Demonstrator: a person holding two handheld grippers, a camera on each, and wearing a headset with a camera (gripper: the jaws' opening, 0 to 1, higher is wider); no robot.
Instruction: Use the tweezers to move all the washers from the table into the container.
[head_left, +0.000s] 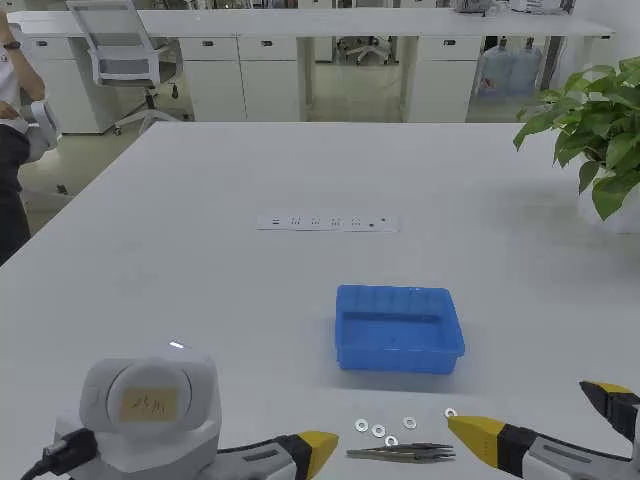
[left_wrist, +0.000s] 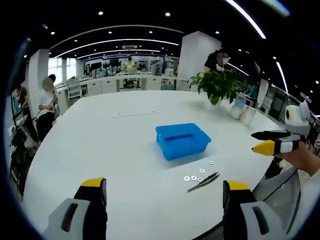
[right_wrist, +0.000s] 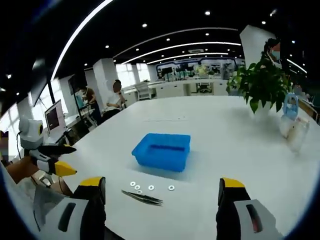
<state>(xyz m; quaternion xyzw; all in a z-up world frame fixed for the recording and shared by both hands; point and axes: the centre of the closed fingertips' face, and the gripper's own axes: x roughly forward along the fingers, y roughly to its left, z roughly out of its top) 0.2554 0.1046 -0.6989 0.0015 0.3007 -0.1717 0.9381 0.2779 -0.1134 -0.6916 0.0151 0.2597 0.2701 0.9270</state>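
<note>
Here, head view: tweezers (head_left: 400, 453) lie on the white tabletop (head_left: 200, 300) just beside five washers (head_left: 378, 431), with the blue container (head_left: 398, 328) beyond them and a power strip (head_left: 328, 223) farther off. Left gripper view: the left gripper (left_wrist: 164, 185) faces the container, fingers (left_wrist: 92, 184) wide apart and empty; a hand (left_wrist: 300, 159) carries the right gripper (left_wrist: 267, 141). Right gripper view: its fingers (right_wrist: 92, 182) are likewise spread, holding nothing.

Potted plant (head_left: 590, 130) right, power strip (head_left: 328, 223) centre, office chair (head_left: 125, 50) behind, perhaps 2 water jugs (head_left: 508, 68)
</note>
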